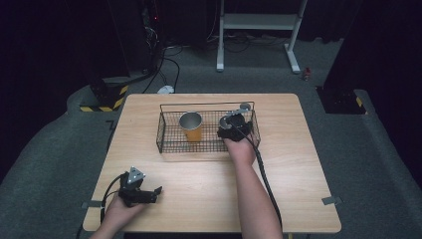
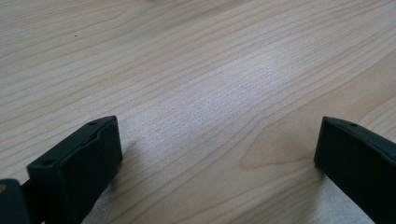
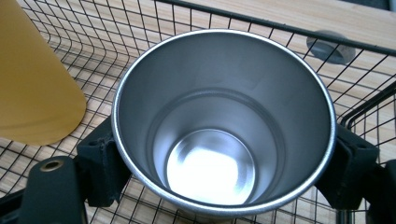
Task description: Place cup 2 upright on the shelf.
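Right claw [image 3: 219, 158] clamping steel cup [image 3: 224, 121] inside wire basket [image 1: 166, 130], orange cup [image 1: 191, 130] at its nine o'clock, left claw [image 2: 219, 154] spread wide over bare tabletop [image 2: 210, 70]

We are holding our right gripper [image 1: 232, 123] inside the black wire basket [image 1: 166, 133], its jaws closing around a steel cup [image 1: 227, 121]. An orange cup [image 1: 191, 126] is standing upright to that gripper's left, in the same basket. Our left gripper [image 1: 149, 194] is resting on the wooden table [image 1: 288, 174], well apart from the basket.
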Demonstrator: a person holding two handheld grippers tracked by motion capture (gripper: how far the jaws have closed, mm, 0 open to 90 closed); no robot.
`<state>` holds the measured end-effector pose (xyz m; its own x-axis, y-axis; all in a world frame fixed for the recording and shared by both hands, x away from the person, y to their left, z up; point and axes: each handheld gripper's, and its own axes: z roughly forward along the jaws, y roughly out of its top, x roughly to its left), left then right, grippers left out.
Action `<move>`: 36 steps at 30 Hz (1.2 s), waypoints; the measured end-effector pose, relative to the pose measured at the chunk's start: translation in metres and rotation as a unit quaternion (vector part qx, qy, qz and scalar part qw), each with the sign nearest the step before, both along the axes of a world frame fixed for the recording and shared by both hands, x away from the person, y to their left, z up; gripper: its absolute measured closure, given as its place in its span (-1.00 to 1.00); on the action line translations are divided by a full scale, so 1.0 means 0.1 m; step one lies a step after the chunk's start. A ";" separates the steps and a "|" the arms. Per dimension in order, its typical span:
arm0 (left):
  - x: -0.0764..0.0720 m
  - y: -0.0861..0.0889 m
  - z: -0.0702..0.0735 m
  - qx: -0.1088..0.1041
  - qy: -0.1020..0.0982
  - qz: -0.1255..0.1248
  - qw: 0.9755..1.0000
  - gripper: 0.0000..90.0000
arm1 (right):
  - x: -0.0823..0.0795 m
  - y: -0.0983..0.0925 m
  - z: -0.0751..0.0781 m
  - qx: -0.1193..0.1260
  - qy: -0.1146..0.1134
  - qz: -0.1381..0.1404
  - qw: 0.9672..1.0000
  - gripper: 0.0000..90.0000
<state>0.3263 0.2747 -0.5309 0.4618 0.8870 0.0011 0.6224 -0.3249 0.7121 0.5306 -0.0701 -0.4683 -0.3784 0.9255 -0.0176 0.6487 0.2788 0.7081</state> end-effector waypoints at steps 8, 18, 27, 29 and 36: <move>0.00 0.00 0.00 0.000 0.000 0.000 1.000 -0.97 | -0.01 0.00 -0.02 0.002 0.006 0.002 1.000 -0.60; 0.00 0.00 0.00 0.000 0.000 0.000 1.000 -0.97 | -0.02 -0.02 0.02 0.004 0.003 0.003 1.000 -0.79; 0.00 0.00 0.00 0.000 0.000 0.000 1.000 -0.97 | -0.10 -0.05 0.17 0.011 -0.020 0.005 1.000 -0.80; 0.00 0.00 0.00 0.001 0.001 0.000 1.000 -0.97 | -0.15 -0.07 0.22 0.015 -0.030 0.009 0.999 -0.80; 0.00 0.00 0.00 0.001 0.000 0.002 1.000 -0.98 | -0.26 -0.11 0.32 0.026 -0.044 0.016 0.999 -0.80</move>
<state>0.3260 0.2743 -0.5309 0.4590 0.8884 0.0034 0.6227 -0.3244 0.7120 0.5045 -0.0815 -0.4368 -0.4074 0.9133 -0.0050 0.5739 0.2603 0.7765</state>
